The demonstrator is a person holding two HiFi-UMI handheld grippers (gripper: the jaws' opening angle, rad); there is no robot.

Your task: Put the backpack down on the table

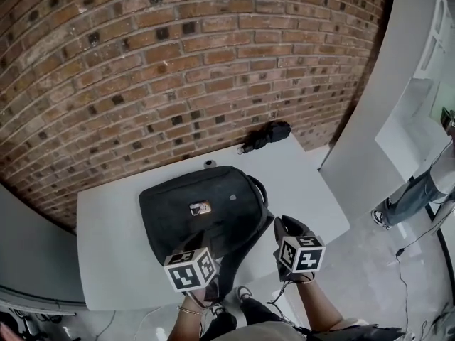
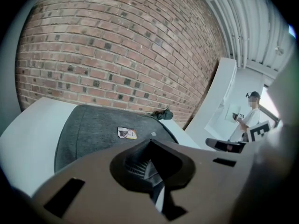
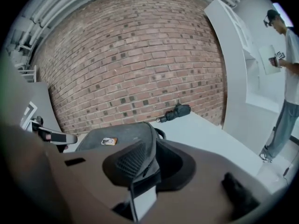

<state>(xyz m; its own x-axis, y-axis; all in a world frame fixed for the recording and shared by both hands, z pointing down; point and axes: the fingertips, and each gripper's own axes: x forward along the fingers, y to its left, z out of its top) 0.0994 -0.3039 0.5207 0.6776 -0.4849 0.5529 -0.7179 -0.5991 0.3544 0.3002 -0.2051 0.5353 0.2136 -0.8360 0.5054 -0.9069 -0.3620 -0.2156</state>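
The dark grey fabric backpack lies on the white rectangular table, with left gripper and right gripper each clamped on a near black strap.

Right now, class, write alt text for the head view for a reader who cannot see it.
A dark grey backpack lies flat on a white table before a brick wall; the left tongs and right tongs grip its straps at the near edge.

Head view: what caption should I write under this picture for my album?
On a white table by a brick wall, the left tool and the right tool grip a dark backpack.
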